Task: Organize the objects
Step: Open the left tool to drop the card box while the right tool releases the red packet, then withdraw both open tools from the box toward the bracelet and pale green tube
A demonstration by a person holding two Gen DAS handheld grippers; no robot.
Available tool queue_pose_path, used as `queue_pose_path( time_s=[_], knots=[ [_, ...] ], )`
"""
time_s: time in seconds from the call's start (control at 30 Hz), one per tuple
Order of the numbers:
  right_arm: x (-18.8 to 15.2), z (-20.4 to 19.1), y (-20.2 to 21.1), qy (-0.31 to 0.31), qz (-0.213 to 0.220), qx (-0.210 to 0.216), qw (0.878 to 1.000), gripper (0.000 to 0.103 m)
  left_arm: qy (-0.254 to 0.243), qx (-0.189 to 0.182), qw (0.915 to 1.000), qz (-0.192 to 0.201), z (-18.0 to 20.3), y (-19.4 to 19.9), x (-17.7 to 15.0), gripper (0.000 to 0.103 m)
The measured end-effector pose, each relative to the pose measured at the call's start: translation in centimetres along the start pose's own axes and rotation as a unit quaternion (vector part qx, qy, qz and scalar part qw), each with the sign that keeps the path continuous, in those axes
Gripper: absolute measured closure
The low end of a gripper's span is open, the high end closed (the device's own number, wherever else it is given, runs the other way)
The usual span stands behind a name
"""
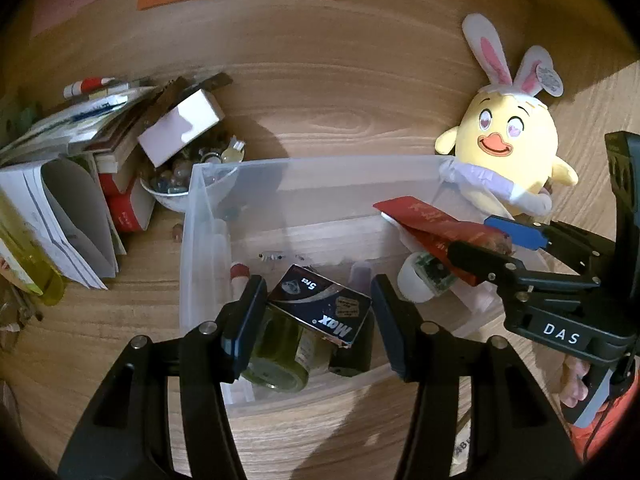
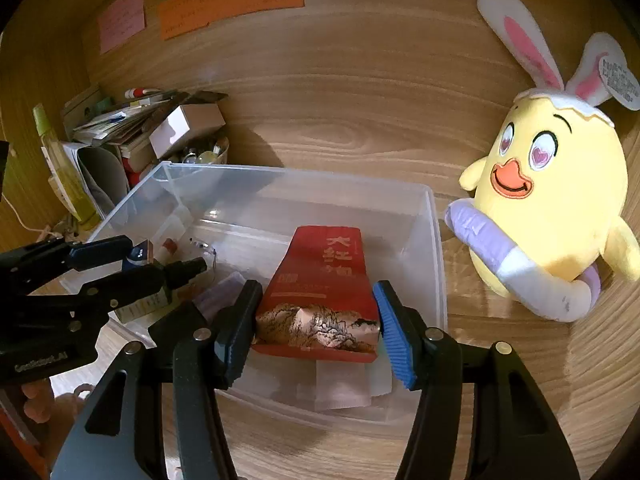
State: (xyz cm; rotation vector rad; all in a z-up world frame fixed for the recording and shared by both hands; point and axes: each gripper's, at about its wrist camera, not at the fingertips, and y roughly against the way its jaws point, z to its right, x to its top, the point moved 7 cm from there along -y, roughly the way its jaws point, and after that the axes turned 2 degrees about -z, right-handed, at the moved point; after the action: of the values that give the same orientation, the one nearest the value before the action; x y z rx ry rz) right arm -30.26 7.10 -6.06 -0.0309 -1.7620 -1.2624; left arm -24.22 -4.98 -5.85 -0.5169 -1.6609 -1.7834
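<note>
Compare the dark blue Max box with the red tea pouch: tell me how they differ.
The dark blue cardboard Max box is a rigid rectangular carton with white lettering; the red foil tea pouch is a soft flat bag with Chinese characters and a mountain drawing. The box sits between the left gripper fingers over the left side of the clear plastic bin; the pouch is in the right gripper, over the right side. Both are gripped above the bin.
</note>
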Motion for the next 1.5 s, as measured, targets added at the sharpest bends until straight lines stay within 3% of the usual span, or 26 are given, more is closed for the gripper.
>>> queue_pose_path(
  time_s=[0.2,0.47,0.67,0.77,1.0,1.2,1.5],
  knots=[
    [-0.3,-0.2,0.0,0.008,-0.009,0.002,1.0,0.047,0.006,-0.007,0.9999,0.009,0.0,0.9,0.1,0.034],
    [0.1,-1.0,2.1,0.02,0.014,0.007,1.0,0.033,0.009,-0.012,0.9996,0.026,0.0,3.1,0.4,0.028],
    [0.3,-2.0,4.4,0.029,0.033,0.018,0.999,0.029,0.0,0.002,0.999,0.045,0.0,5.7,0.1,0.019],
    [0.1,-2.6,5.7,0.034,0.047,0.022,0.998,0.022,-0.005,0.007,0.9983,0.058,0.0,7.3,-0.2,0.015],
    [-1.1,-3.2,8.3,0.042,0.065,0.028,0.997,0.021,-0.017,0.019,0.9967,0.076,0.1,10.3,-1.6,0.008],
    [-2.9,-3.0,9.7,0.038,0.067,0.036,0.996,0.02,-0.021,0.02,0.9971,0.071,-0.1,11.3,-3.6,0.007],
    [-6.3,-3.2,9.9,0.036,0.047,0.042,0.997,0.02,-0.022,0.026,0.999,0.028,-1.0,10.0,-7.2,0.007]
  ],
)
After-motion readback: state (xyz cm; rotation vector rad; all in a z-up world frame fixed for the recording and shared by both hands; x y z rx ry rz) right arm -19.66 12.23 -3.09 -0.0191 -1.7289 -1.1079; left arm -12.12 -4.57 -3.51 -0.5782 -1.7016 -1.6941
